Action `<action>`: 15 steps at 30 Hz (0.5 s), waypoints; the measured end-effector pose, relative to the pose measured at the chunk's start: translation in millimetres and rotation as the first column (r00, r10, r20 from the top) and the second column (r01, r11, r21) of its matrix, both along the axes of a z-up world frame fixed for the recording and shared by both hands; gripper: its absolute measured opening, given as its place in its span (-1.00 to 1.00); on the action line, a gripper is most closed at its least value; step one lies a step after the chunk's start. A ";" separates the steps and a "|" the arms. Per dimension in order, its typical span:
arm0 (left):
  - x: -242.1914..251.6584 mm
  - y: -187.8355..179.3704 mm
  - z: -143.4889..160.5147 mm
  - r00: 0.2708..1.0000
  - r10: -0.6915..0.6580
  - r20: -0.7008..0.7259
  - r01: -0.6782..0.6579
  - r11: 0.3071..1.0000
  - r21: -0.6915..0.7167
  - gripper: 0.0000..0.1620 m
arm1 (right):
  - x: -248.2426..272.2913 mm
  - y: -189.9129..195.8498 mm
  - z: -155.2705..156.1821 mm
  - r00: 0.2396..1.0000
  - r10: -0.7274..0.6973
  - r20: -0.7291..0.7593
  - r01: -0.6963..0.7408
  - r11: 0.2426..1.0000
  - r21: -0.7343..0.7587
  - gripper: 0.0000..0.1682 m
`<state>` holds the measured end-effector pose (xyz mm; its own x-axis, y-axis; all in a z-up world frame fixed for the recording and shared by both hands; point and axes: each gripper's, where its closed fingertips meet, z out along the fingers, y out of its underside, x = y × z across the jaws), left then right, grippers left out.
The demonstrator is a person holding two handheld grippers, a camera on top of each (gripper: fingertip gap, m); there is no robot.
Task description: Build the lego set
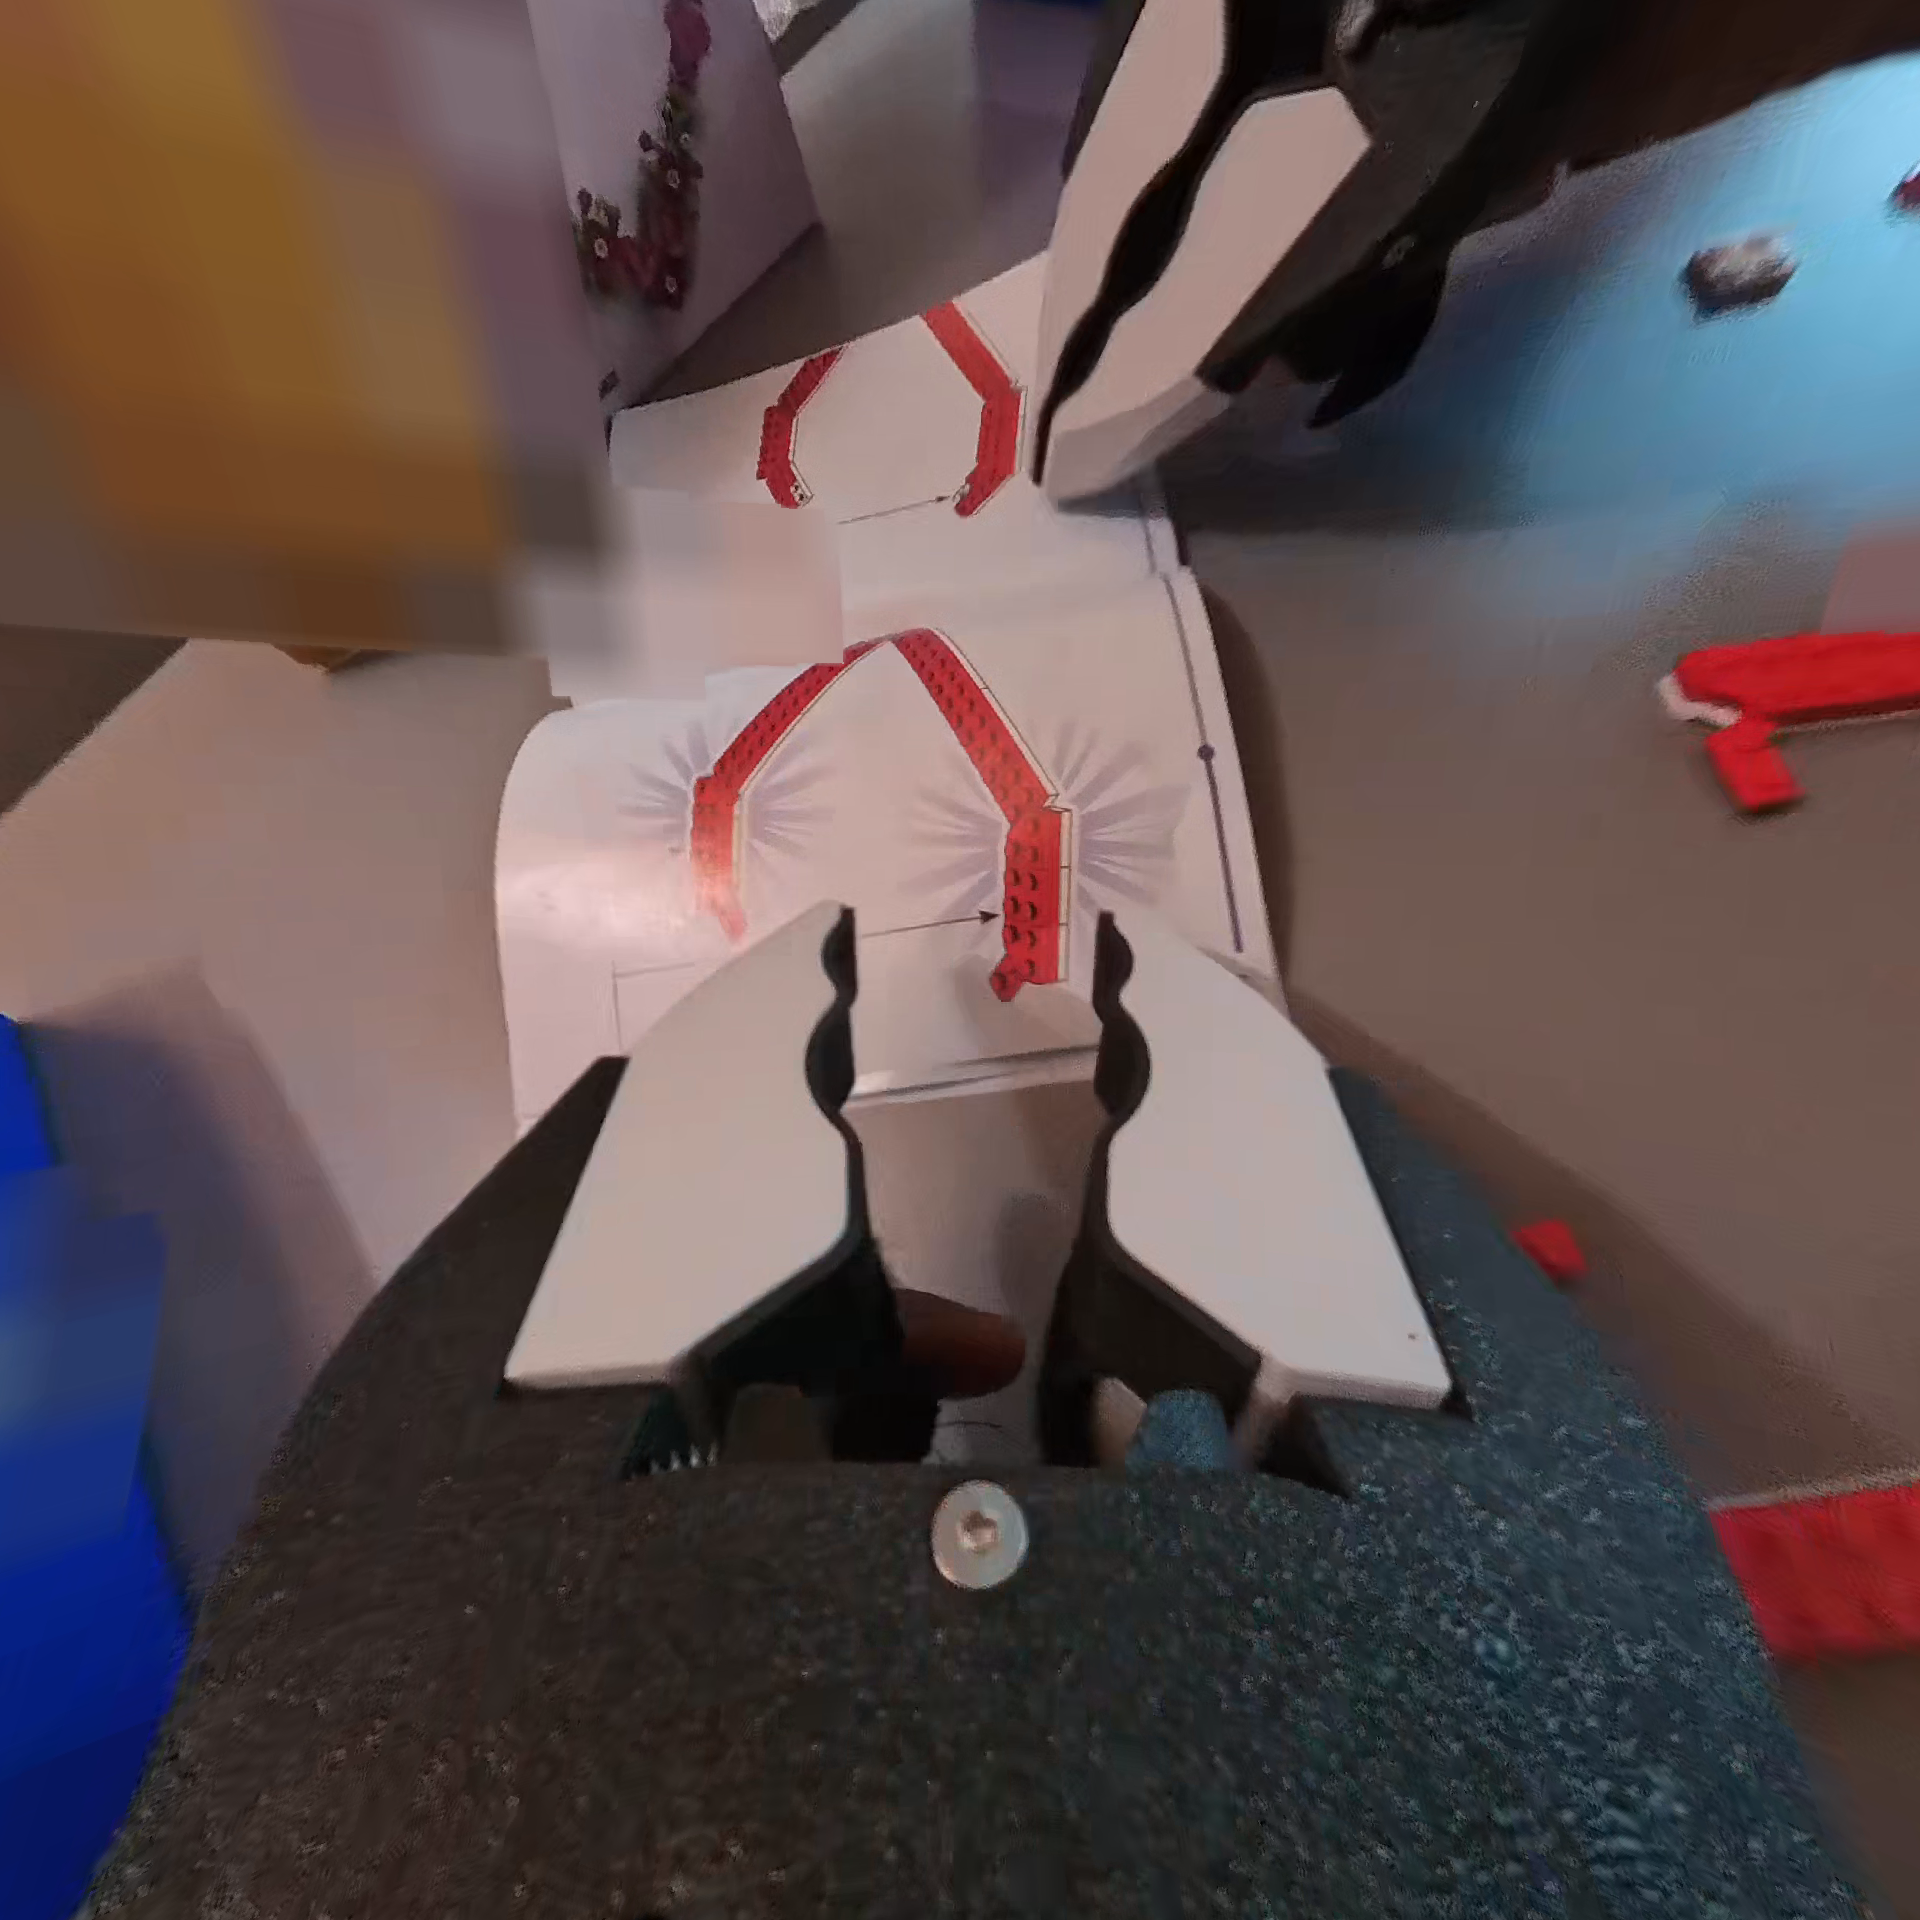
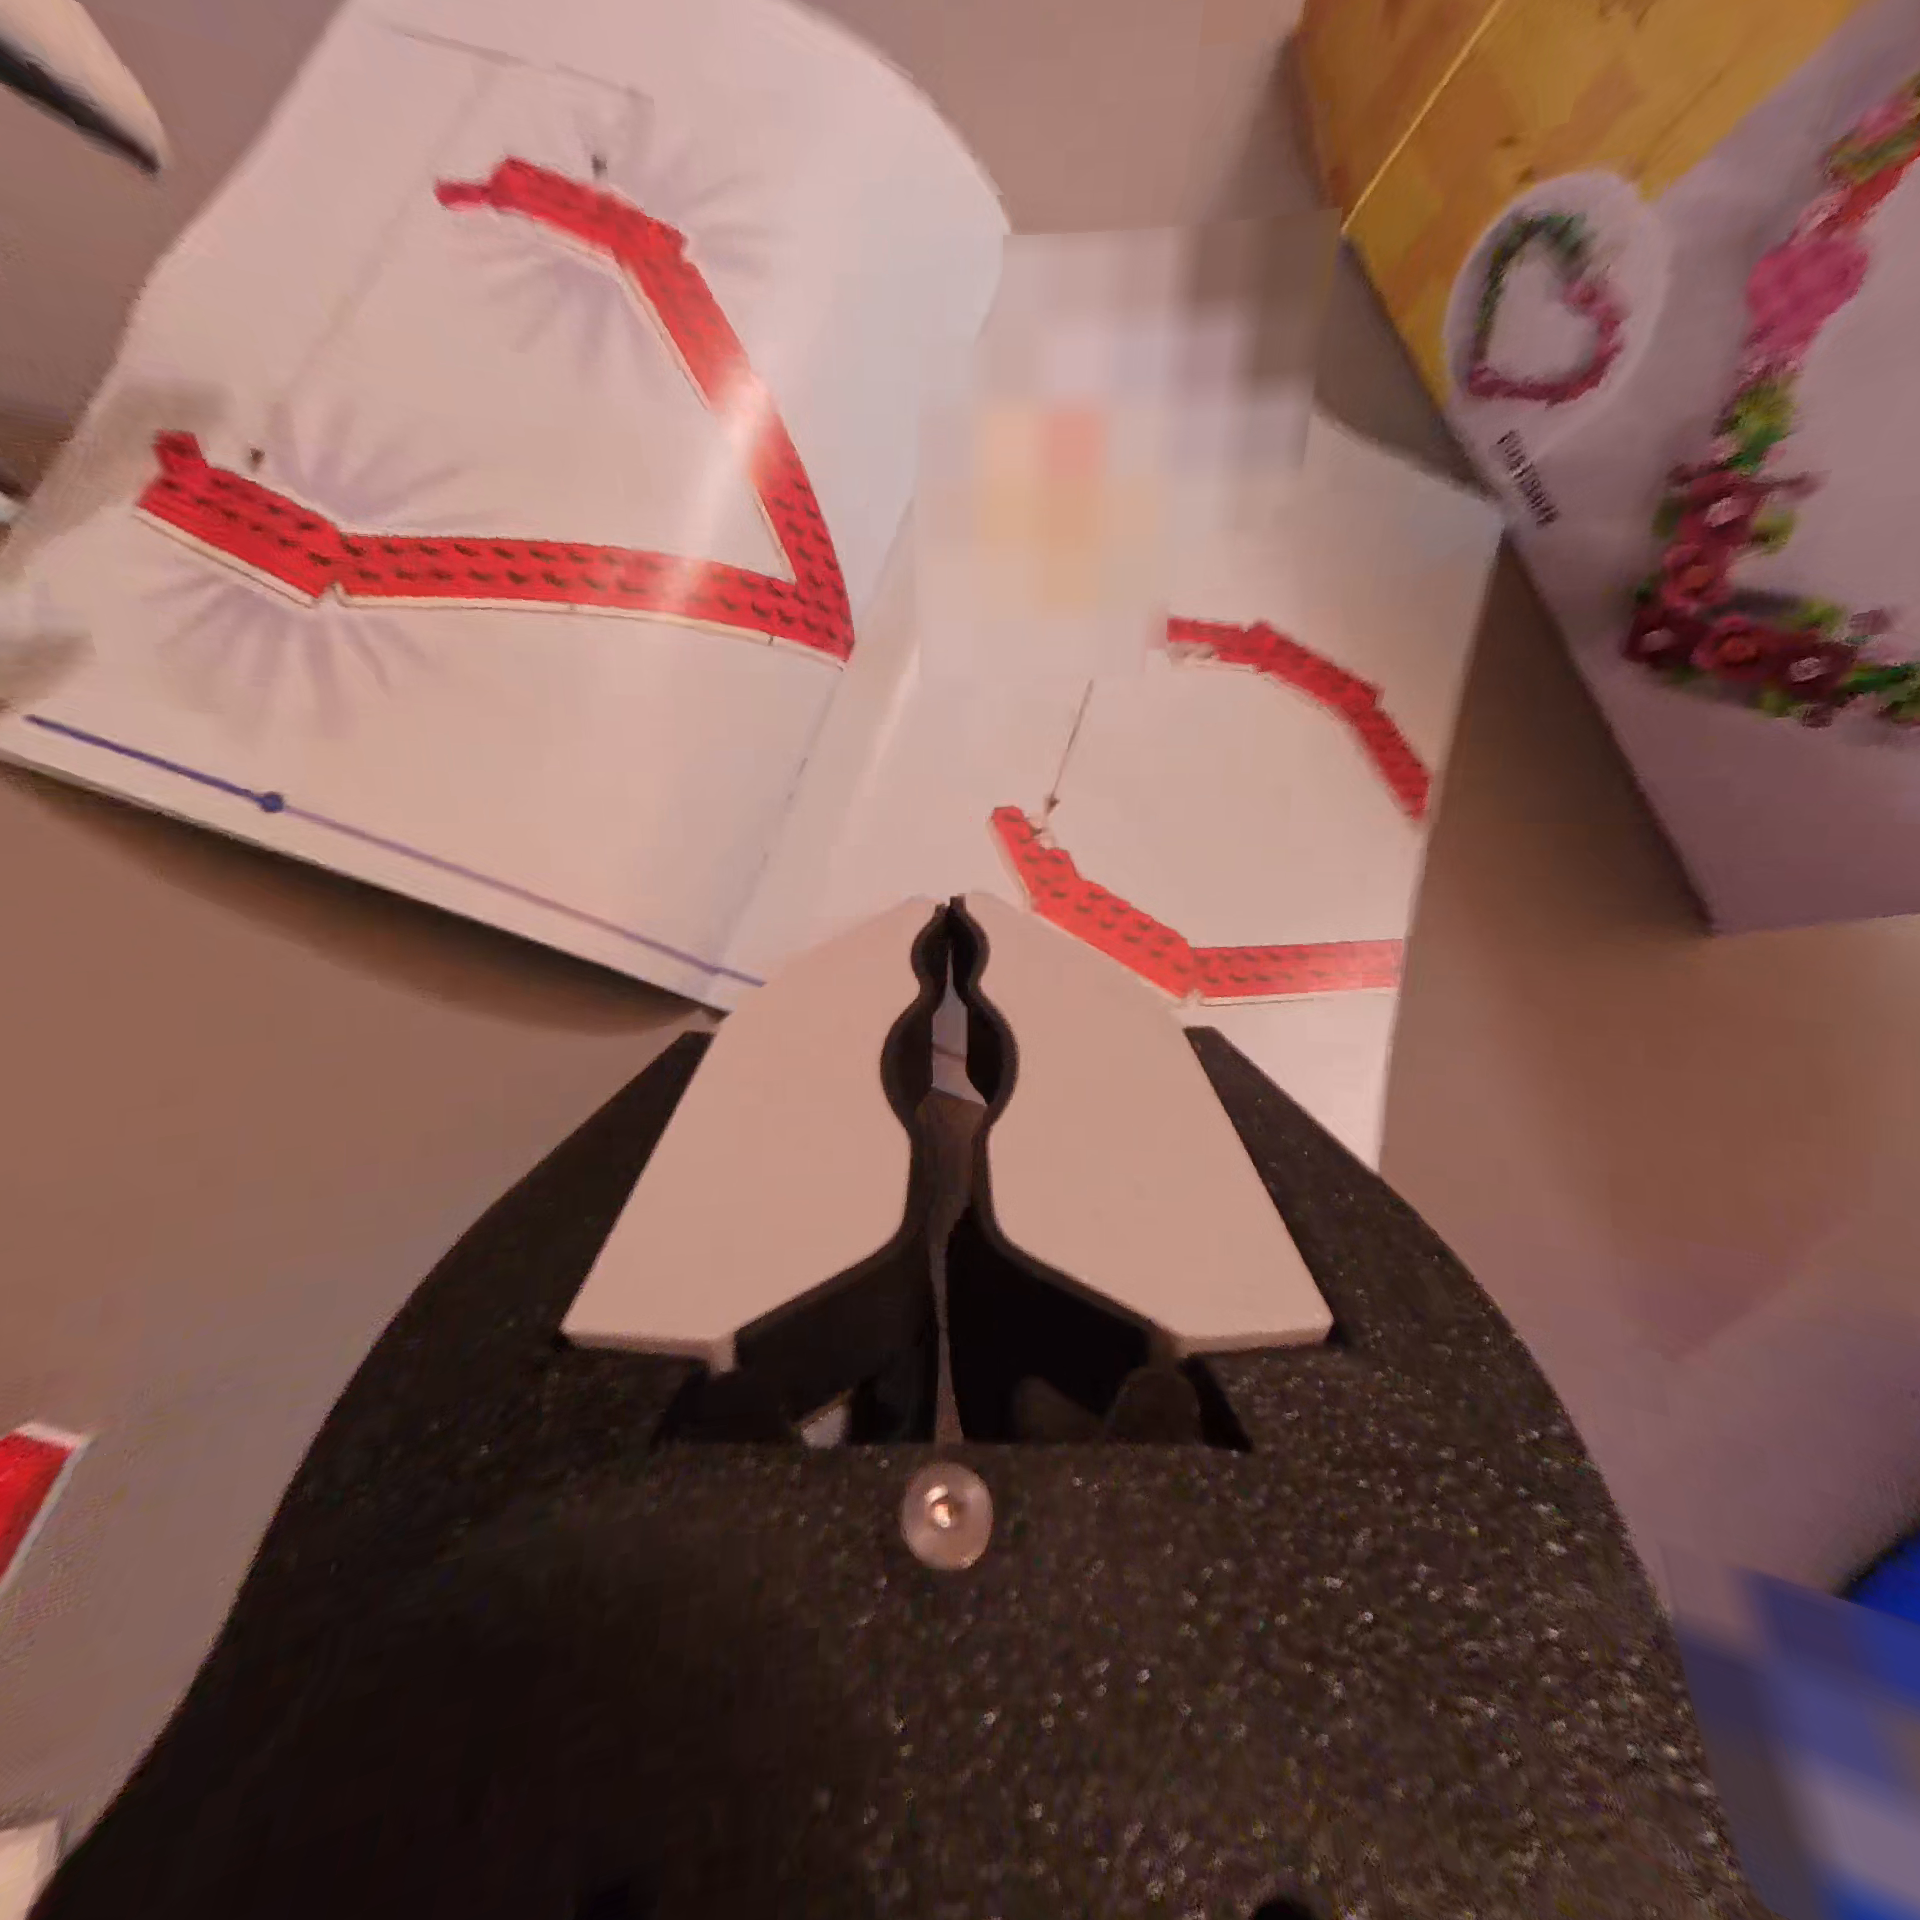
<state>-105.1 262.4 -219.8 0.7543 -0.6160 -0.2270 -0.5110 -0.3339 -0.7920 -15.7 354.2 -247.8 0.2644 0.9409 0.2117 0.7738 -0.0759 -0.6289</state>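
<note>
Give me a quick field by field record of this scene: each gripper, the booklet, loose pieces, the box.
left gripper: open, empty, over the booklet
right gripper: shut, nothing visible between its fingers, over the booklet
instruction booklet: open on the table, pages showing red frame diagrams
red lego assembly: on the table, right of the booklet
small red piece: loose on the table
set box: beside the booklet

The work surface is a flat, matte grey-brown tabletop [image 1: 1455,935]. Its far right part, seen from the left wrist view, carries a pale blue sheen of reflected light [image 1: 1662,436]. A yellow wood-grained panel [image 2: 1455,156] sits at the table's far edge, in the top right of the right wrist view. Both views are motion-blurred toward the edges.
</note>
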 end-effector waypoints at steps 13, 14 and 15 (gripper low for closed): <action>-31.7 18.5 -16.4 0.963 0.089 -0.254 -0.094 0.995 -0.010 -0.33 | -6.8 -61.3 -0.2 0.999 -0.034 -0.019 0.031 0.990 -0.139 -1.00; -40.7 19.3 -14.8 0.958 0.118 -0.261 -0.124 0.992 -0.008 -0.36 | -2.8 -57.5 3.3 0.998 -0.055 -0.043 0.048 0.989 -0.137 -1.00; -46.0 19.2 -11.7 0.956 0.140 -0.257 -0.146 0.989 -0.006 -0.40 | 1.8 -52.9 7.0 0.995 -0.077 -0.069 0.068 0.989 -0.133 -1.00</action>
<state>-151.1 281.6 -231.6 0.7540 -0.5138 -0.4093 -0.6404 -0.4360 -0.6323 -13.9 301.3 -240.9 0.3434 0.9369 0.0659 0.7148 -0.2152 -0.6654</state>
